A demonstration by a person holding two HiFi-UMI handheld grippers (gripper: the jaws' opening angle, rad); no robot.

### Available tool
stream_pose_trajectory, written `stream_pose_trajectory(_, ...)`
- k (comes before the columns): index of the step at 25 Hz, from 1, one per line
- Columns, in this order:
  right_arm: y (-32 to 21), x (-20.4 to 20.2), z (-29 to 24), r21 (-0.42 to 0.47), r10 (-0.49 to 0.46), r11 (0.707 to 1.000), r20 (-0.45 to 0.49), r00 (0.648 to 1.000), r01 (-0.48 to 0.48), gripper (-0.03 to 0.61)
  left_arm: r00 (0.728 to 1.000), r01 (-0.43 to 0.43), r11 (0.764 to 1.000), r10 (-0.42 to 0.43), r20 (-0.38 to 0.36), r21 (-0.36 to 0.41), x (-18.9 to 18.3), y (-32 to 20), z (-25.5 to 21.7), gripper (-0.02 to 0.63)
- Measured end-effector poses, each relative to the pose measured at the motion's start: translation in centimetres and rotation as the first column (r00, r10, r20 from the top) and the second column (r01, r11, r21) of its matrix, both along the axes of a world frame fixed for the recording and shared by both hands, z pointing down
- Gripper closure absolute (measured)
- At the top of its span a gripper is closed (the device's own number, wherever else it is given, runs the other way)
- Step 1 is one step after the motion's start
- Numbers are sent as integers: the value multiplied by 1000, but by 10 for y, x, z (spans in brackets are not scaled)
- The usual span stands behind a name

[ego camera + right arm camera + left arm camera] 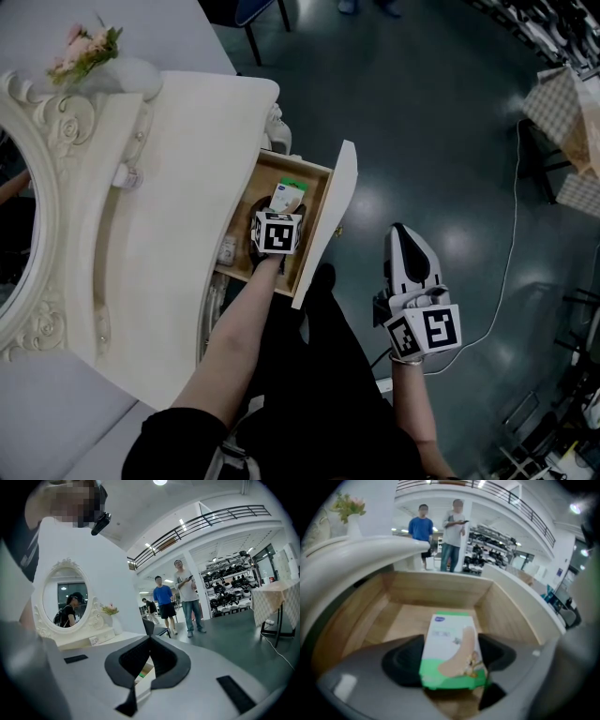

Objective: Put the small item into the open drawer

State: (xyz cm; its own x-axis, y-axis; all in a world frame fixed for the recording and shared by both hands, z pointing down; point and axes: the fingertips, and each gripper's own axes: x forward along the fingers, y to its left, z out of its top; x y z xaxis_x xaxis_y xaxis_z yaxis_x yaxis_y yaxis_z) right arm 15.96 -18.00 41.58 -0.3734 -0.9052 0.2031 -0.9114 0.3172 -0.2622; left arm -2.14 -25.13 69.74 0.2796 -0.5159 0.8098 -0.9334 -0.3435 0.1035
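Note:
A small green-and-white plaster box (451, 651) sits between the black pads (404, 662) of my left gripper (452, 660), which is shut on it. The box is inside the open wooden drawer (436, 592), just over its floor. In the head view the left gripper (280, 214) reaches down into the drawer (317, 201) of the white dressing table (178, 187), and the box (288, 195) pokes out beyond its marker cube. My right gripper (401, 234) hangs over the dark floor to the right of the drawer front. Its jaws are shut and hold nothing (150, 641).
A small jar (228, 249) lies at the drawer's left side. An ornate mirror (23, 234) and a vase of flowers (86, 49) stand on the table. A white cable (511, 253) runs over the floor at right. Two people (440, 531) stand far off.

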Motion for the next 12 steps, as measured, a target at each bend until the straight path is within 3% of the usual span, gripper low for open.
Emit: stream_pose_trajectory(12,1,-1,1,-1,1,1000,2,1000,-1,581,999,-15,1000,16,40,-10,-1,1,7,245)
